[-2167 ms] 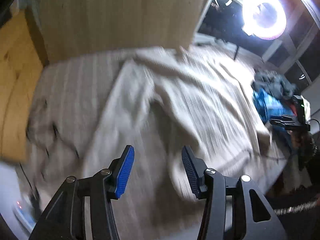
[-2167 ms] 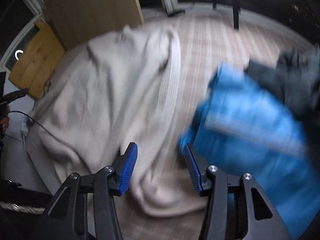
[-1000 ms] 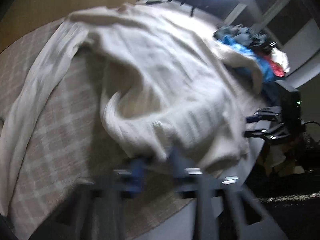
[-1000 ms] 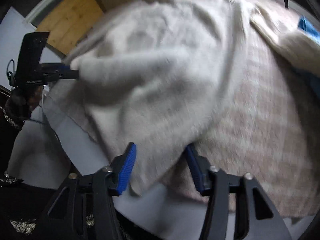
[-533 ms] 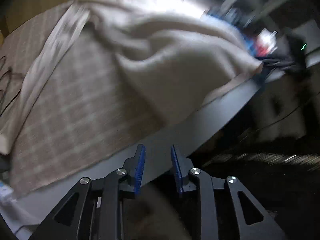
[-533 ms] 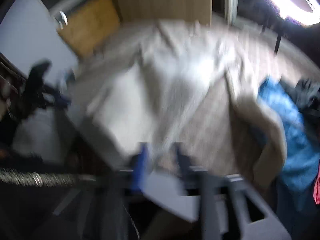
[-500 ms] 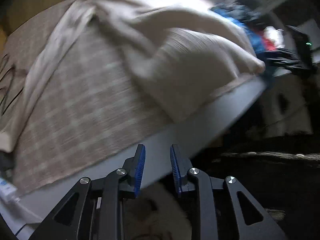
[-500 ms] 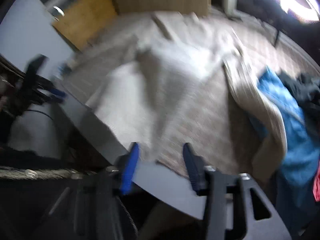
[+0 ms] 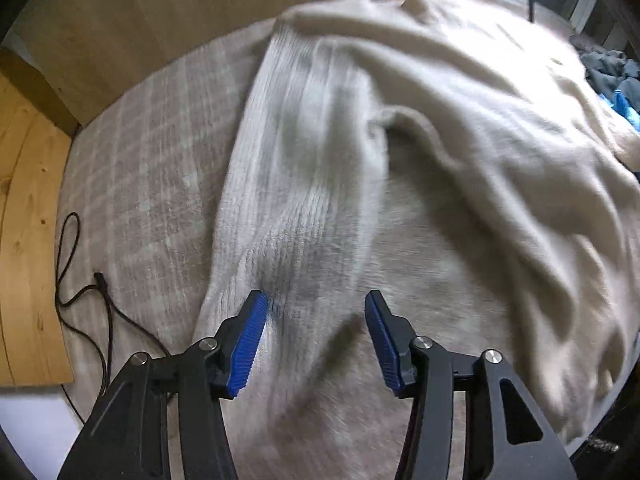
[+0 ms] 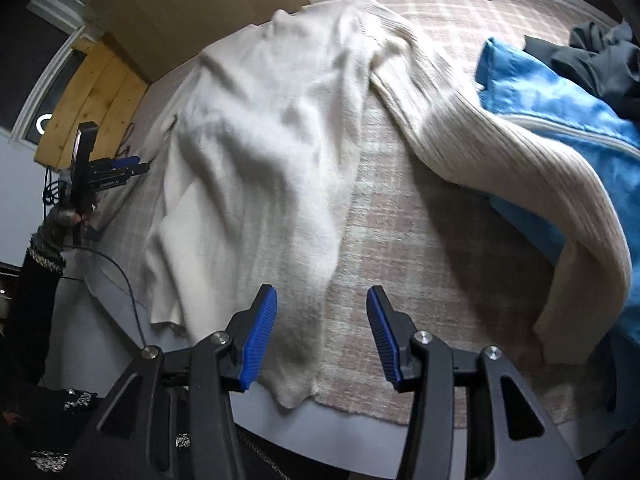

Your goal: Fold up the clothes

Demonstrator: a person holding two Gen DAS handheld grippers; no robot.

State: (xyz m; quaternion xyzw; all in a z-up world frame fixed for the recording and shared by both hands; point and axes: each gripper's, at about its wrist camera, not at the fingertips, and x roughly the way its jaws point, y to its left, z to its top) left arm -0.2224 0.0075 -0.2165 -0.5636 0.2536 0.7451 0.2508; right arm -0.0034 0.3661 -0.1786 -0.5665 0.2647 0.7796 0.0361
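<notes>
A cream knit sweater [image 10: 264, 148] lies spread over the plaid table cover [image 10: 400, 264]. Its ribbed left sleeve [image 9: 296, 184] runs toward my left gripper [image 9: 316, 336], which hovers open just above the cuff end with nothing between its blue pads. The other ribbed sleeve [image 10: 532, 184] drapes over a blue garment [image 10: 560, 96] at the right. My right gripper [image 10: 322, 328] is open over the sweater's hem near the table's front edge. In the right wrist view the left gripper [image 10: 108, 170] shows at far left, held by a person's hand.
Dark grey clothes [image 10: 600, 60] pile up behind the blue garment. A black cable [image 9: 76, 288] lies on the cover at the left. A wooden board [image 9: 24, 240] and a tan panel [image 9: 200, 12] border the table's left and back. The table's front edge [image 10: 360, 436] is close.
Both grippers have swung back over the table from beyond its edge. The left one opened wide and now sits above the left sleeve; the sweater lies flatter, spread out.
</notes>
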